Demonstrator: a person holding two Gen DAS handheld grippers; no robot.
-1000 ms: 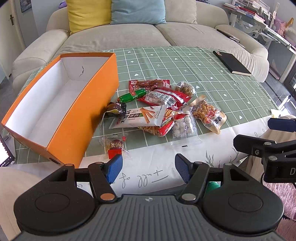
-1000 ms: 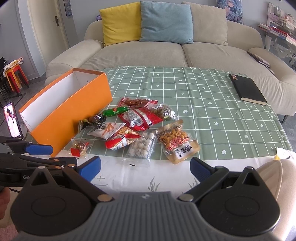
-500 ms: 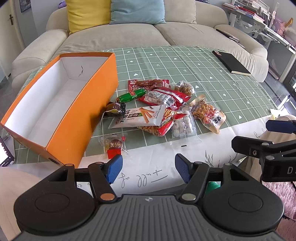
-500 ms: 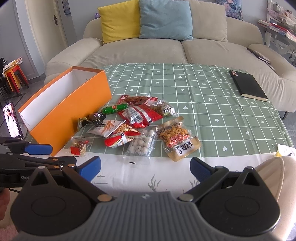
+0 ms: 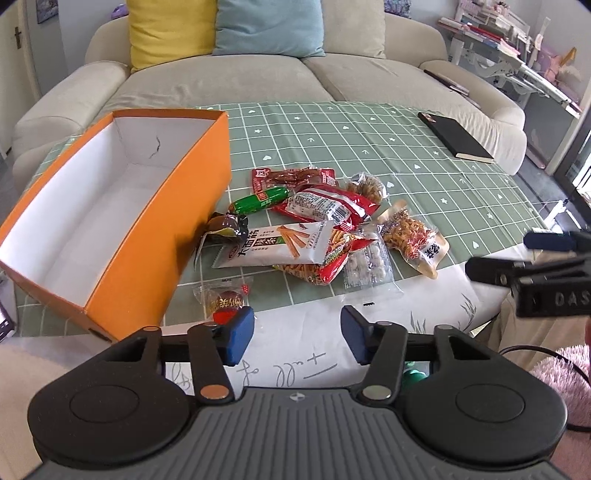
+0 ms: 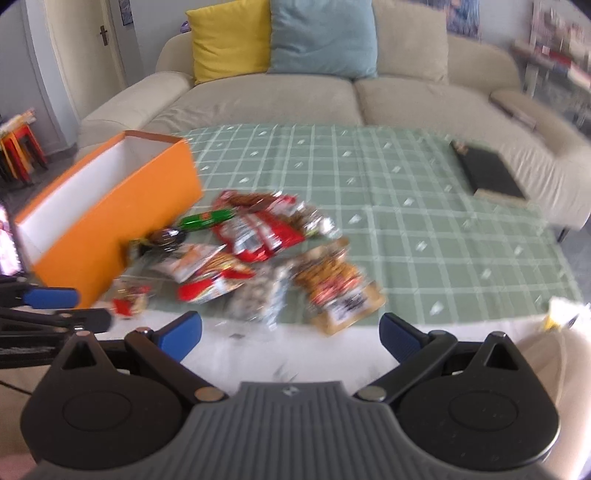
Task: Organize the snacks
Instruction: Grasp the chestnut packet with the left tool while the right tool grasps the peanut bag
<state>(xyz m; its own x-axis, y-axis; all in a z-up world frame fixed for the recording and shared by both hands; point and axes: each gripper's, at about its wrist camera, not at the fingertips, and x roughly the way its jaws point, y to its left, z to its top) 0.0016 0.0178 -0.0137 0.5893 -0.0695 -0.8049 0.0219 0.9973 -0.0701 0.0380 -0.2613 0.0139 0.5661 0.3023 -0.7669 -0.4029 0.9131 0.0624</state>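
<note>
A big cream sofa (image 5: 236, 85) stands far ahead, with a yellow pillow (image 5: 170, 31) beside a blue pillow (image 5: 267, 26). A black book (image 5: 456, 141) lies ahead to the right on the green checked cloth (image 5: 369, 147).

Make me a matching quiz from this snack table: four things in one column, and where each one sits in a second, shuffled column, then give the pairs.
Things:
1. orange box
2. black notebook
3. green sausage stick
4. yellow cushion

Places:
A. on the sofa back
B. far right of the green cloth
C. left side of the table, open and empty
D. in the snack pile, near the box

Pairs: 1-C, 2-B, 3-D, 4-A
</note>
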